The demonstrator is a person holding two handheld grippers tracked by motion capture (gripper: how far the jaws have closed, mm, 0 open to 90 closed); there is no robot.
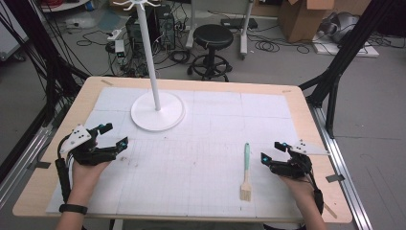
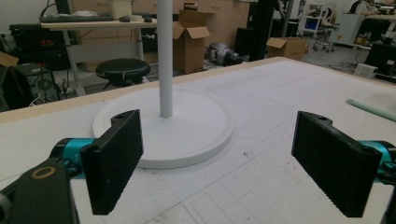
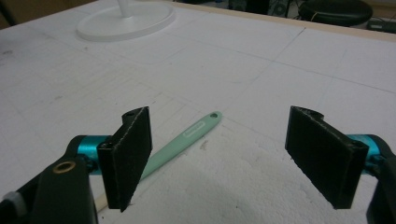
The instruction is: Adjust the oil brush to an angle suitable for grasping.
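Nearest the person, the left tool [image 1: 114, 135] and the right tool [image 1: 273, 151] rest low over the bench [image 1: 297, 103], each with its jaws spread wide apart and holding nothing. Just beside the right tool lies a brush [image 1: 246, 172]: a slim mint-green handle with a small hole at its far end, a pale wooden neck and light bristles at its near end, flat on the white gridded mat [image 1: 201, 143]. Farther off, a white stand [image 1: 158, 111] rises on a round base ahead of the left tool. Beyond the bench stands a black stool [image 1: 213, 36].
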